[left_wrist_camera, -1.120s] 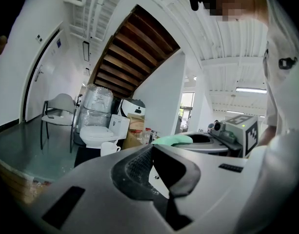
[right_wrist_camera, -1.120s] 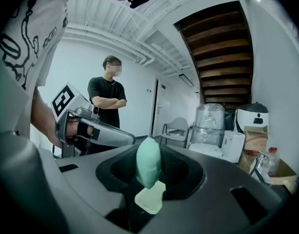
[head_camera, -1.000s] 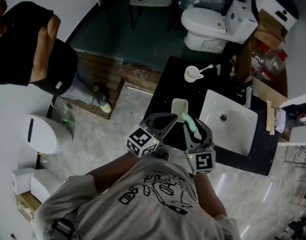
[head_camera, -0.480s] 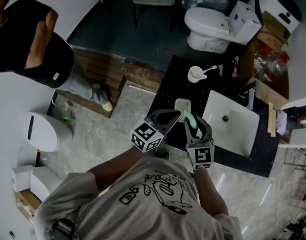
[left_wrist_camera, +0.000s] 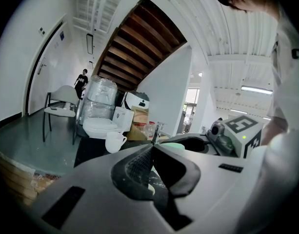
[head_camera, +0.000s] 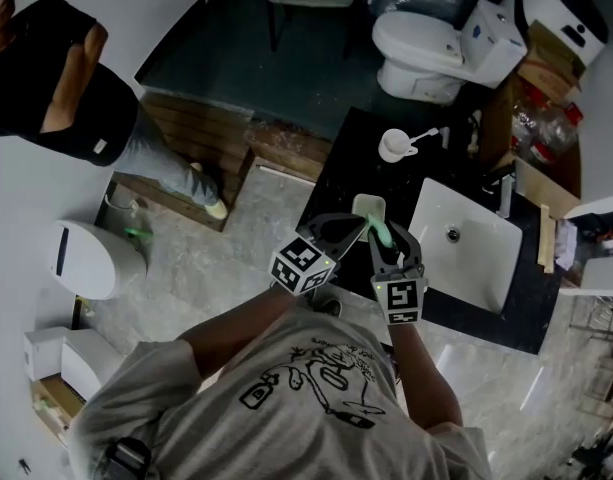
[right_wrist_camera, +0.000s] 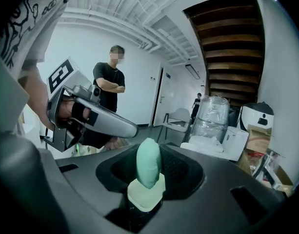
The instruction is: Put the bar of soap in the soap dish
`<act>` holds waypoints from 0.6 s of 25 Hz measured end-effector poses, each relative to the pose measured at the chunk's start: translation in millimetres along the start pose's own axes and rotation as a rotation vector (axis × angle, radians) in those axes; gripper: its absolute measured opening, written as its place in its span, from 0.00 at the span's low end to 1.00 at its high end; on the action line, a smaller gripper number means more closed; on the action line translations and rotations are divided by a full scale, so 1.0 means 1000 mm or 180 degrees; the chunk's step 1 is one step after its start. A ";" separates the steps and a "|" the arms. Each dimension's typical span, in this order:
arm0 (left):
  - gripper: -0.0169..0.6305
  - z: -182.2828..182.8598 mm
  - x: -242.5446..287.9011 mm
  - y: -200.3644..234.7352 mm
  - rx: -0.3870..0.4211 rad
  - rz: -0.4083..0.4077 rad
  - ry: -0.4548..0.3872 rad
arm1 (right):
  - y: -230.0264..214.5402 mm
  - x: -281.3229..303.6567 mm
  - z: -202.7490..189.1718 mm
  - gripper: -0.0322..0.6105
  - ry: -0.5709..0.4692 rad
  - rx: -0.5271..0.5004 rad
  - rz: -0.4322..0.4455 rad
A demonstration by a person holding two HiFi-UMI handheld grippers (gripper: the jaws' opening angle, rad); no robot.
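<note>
A green bar of soap stands upright in my right gripper, which is shut on it. The right gripper view shows the soap between the jaws, with the pale green soap dish just below and beyond it. The dish lies on the black counter, left of the sink. Beside the dish, to its left, is my left gripper. It is shut with nothing in it. A bit of the dish shows under its jaws.
A white sink with a faucet is set in the counter to the right. A white mug with a spoon stands at the counter's far end. A toilet is beyond. A person stands at the left.
Both grippers have come down toward the counter. The soap has moved closer to the dish and now hangs at its near edge.
</note>
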State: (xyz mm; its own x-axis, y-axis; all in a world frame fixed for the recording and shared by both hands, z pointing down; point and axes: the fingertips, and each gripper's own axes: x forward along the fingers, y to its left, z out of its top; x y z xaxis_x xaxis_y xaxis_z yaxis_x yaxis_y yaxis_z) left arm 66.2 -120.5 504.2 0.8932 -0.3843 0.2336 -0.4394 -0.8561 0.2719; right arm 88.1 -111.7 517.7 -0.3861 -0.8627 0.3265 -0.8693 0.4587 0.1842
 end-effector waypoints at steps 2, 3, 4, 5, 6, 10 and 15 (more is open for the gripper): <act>0.03 -0.004 0.002 0.002 -0.0013 0.0008 0.0021 | 0.000 0.005 -0.007 0.26 0.0044 -0.0034 0.0007; 0.03 -0.005 0.003 0.003 -0.0029 0.0013 0.0029 | 0.000 0.007 -0.010 0.26 0.0066 -0.0057 0.0012; 0.03 -0.007 0.004 0.004 -0.0046 0.0017 0.0037 | 0.000 0.010 -0.014 0.26 0.0089 -0.0085 0.0019; 0.03 -0.008 0.005 0.005 -0.0056 0.0020 0.0046 | 0.000 0.012 -0.017 0.26 0.0111 -0.0115 0.0027; 0.03 -0.010 0.007 0.007 -0.0054 0.0022 0.0057 | 0.000 0.015 -0.021 0.26 0.0132 -0.0142 0.0033; 0.03 -0.020 0.012 0.013 -0.0067 0.0046 0.0134 | 0.001 0.026 -0.030 0.26 0.0195 -0.0219 0.0058; 0.03 -0.033 0.017 0.020 -0.0106 0.0044 0.0223 | 0.004 0.040 -0.042 0.26 0.0308 -0.0327 0.0095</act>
State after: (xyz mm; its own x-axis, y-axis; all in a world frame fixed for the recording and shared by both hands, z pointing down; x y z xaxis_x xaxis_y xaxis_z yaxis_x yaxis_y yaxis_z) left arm 69.5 -132.3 544.3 0.8786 -0.3700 0.3020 -0.4558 -0.8385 0.2988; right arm 82.3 -135.7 570.9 -0.3755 -0.8260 0.4204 -0.8197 0.5076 0.2652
